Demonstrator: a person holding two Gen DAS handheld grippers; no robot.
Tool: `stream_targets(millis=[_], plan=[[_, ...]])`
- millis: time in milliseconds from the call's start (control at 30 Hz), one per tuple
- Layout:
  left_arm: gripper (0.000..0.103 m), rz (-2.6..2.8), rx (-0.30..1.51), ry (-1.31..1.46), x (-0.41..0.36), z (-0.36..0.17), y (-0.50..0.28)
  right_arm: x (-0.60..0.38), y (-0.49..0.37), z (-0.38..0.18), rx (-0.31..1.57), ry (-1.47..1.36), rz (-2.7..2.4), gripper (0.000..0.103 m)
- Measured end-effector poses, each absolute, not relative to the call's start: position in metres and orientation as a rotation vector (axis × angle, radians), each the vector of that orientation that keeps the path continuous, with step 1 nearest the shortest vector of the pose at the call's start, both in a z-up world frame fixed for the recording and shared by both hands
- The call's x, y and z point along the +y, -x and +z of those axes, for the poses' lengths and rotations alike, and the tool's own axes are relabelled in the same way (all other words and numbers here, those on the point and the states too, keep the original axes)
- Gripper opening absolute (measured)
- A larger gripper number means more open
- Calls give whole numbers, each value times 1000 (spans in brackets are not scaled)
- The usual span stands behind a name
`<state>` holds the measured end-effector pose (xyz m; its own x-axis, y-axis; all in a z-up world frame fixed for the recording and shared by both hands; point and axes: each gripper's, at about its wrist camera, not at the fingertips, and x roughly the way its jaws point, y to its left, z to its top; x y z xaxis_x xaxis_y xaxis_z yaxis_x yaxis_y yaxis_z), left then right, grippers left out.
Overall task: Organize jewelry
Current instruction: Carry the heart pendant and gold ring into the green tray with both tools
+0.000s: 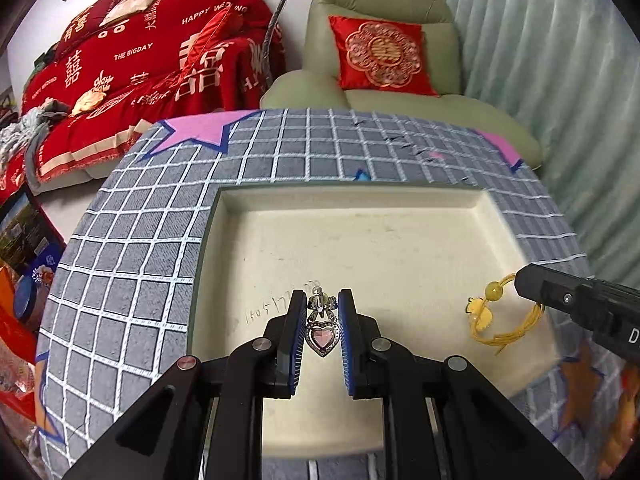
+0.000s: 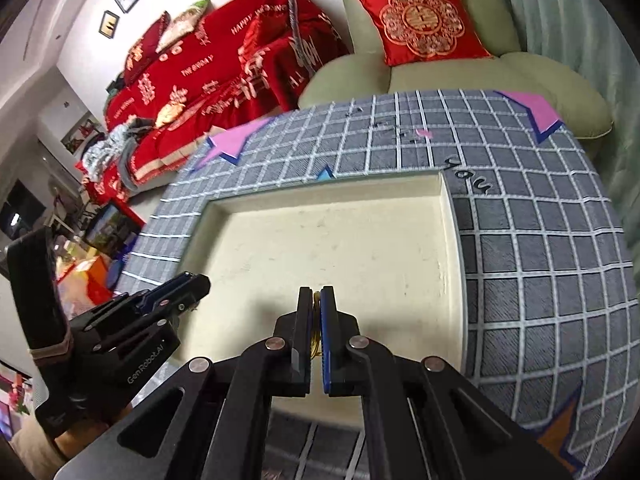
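A cream tray (image 1: 360,200) (image 2: 304,208) lies on a table with a grey checked cloth (image 1: 132,264). My left gripper (image 1: 322,300) is shut on a silver pendant with a pink heart stone (image 1: 322,336), held over the tray's near part. My right gripper (image 2: 316,296) is shut on a yellow cord bracelet (image 2: 316,336), of which only thin strands show between the pads. From the left wrist view the bracelet (image 1: 486,316), with its yellow bead and charm, hangs from the right gripper (image 1: 520,284) above the tray's right side. The left gripper (image 2: 200,282) shows at the left of the right wrist view.
A green armchair (image 1: 384,8) with a red cushion (image 1: 380,56) stands behind the table. A sofa under a red cover (image 1: 140,64) is at the back left. Pale curtains (image 1: 560,80) hang on the right. Boxes and bags (image 1: 24,240) lie on the floor at left.
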<state>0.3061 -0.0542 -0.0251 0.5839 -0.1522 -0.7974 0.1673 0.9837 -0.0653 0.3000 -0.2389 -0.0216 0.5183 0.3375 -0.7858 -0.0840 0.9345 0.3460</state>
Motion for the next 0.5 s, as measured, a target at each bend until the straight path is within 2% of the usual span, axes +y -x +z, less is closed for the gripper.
stream_targets(millis=[267, 500], plan=[[26, -160, 945, -51, -59, -47, -314, -241, -317, -69, 1061, -265, 191, 4], [26, -142, 953, -74, -61, -55, -315, -239, -318, -81, 1080, -192, 154, 5]])
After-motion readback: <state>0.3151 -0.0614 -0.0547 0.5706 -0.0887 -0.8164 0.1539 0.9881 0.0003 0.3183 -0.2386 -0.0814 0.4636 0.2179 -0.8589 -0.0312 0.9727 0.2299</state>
